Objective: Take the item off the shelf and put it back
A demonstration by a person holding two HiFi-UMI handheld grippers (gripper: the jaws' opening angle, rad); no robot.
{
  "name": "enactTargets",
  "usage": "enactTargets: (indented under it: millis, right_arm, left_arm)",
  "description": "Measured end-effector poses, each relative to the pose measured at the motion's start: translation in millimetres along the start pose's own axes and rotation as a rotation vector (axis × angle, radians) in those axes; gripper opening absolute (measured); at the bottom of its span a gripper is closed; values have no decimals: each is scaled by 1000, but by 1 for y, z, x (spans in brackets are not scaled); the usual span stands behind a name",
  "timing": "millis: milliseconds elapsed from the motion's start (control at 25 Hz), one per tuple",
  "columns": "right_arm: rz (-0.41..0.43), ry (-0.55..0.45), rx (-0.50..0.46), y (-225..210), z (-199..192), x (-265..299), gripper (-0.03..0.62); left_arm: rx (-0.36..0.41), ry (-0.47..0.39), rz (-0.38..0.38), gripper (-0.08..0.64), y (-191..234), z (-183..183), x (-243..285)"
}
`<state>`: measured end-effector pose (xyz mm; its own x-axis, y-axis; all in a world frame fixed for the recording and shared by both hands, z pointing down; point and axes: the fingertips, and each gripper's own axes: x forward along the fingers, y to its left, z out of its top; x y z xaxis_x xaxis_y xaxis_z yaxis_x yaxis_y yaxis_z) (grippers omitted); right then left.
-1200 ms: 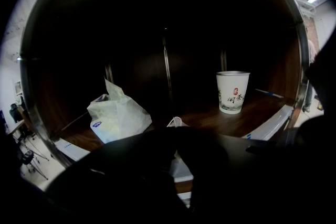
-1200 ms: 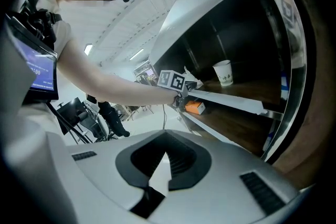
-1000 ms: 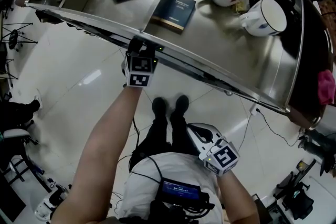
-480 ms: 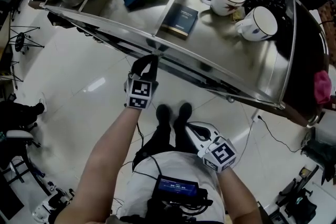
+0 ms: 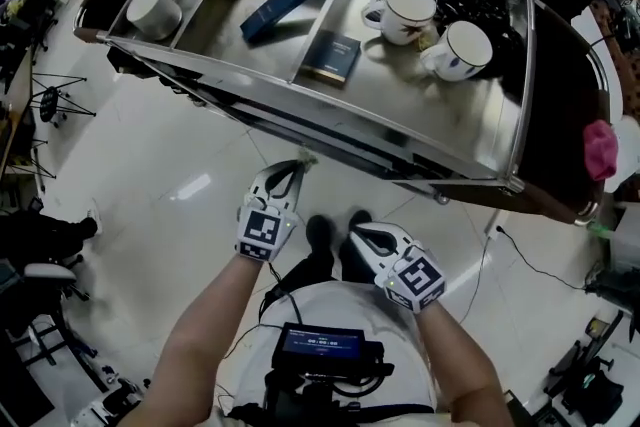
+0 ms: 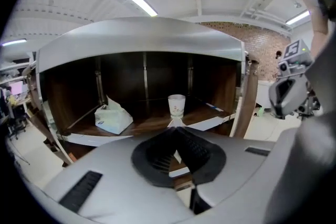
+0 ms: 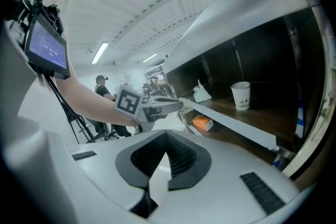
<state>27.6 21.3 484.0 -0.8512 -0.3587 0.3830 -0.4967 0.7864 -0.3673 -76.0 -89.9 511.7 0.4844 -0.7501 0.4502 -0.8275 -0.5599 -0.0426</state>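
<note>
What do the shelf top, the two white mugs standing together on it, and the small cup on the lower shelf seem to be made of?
Shelf top: likely stainless steel, brushed; grey with soft reflections.
Two mugs: probably glazed ceramic; glossy white, thick walls.
Small cup: seems paper; matte, thin, tapered, faint print.

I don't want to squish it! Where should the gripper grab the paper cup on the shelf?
Take the paper cup around the middle of its side wall, coming in level from the open front of the shelf. It stands upright with clear space on both sides, so the jaws should fit around it; close gently.
</note>
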Motion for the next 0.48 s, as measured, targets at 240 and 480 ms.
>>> enactTargets:
  millis: [240,480]
  right_arm:
    - [5,-35,-31,-3,22,-4,6]
    - [31,-77,-71,4,46,-9,5]
  left_arm:
    - [33,-59,-93,6,-34,27,-38]
    - [-7,-122,-103,6,-47,67,-65]
